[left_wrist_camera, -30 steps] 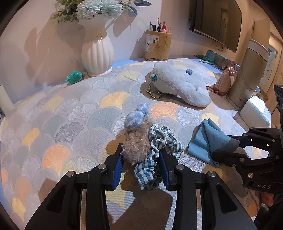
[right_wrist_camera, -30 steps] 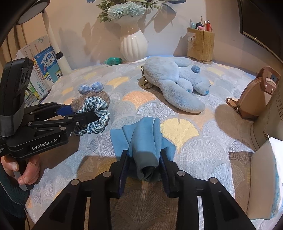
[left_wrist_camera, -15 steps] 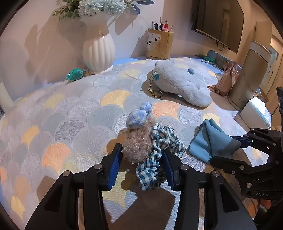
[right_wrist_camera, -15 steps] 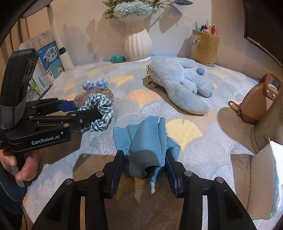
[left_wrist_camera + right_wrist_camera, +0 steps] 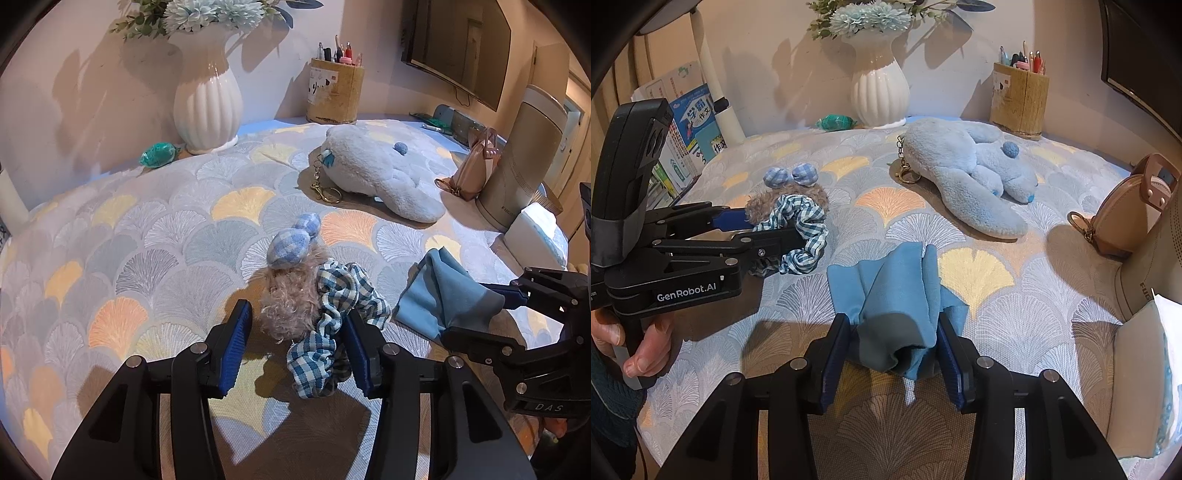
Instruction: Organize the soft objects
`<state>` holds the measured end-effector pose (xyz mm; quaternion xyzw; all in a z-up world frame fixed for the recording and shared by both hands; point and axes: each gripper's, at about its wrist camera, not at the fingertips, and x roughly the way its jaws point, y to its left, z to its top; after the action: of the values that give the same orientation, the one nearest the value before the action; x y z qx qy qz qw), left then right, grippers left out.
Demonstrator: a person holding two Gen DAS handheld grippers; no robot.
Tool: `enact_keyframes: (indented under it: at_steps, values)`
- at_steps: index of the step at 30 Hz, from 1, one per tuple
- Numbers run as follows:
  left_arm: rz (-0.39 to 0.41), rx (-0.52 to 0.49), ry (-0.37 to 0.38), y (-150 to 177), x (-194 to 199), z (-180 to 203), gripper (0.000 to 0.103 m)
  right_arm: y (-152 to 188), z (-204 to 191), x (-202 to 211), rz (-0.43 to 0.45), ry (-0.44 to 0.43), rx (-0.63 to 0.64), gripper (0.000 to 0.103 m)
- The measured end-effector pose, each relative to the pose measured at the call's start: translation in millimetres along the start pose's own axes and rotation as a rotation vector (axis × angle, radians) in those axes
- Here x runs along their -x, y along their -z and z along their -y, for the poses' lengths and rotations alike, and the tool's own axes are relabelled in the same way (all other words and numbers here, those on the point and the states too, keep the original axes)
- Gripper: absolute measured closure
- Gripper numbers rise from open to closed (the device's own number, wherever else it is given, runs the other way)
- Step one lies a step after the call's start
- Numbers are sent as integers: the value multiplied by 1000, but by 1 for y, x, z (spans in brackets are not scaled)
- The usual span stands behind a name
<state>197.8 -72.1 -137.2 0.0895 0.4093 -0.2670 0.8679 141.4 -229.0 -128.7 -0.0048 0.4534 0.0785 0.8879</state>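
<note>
Two scrunchies (image 5: 314, 310), fuzzy beige and blue gingham.

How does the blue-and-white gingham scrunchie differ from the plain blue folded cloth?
The blue-and-white gingham scrunchie is checked and ruffled into a ring; the plain blue folded cloth is one solid colour in loose flat folds. The scrunchie leans on a fuzzy tan scrunchie; the cloth lies alone. Both rest on the fan-patterned tablecloth.

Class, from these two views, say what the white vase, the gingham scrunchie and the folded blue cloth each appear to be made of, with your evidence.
White vase: probably glazed ceramic; glossy highlights run along its ribs.
Gingham scrunchie: woven check fabric, matte; it gathers in soft ruffles.
Blue cloth: smooth, fine textile, perhaps microfibre; it drapes in limp folds without shine.
</note>
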Motion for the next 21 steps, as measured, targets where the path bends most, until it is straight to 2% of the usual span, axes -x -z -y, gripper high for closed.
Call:
enact_keyframes:
  at_steps: [13,16,17,21]
  values:
    - [-10,16,9,-1,-2,-2,54,0,0,0,1,-1,-3,58]
    - [-17,32,11,-1,-2,-4,44,0,0,0,1,0,-2,58]
    - [-15,38,14,-1,-2,-6,37,0,0,0,1,0,-2,58]
    - [-15,48,28,-1,-1,-7,36,1,0,0,1,0,-3,58]
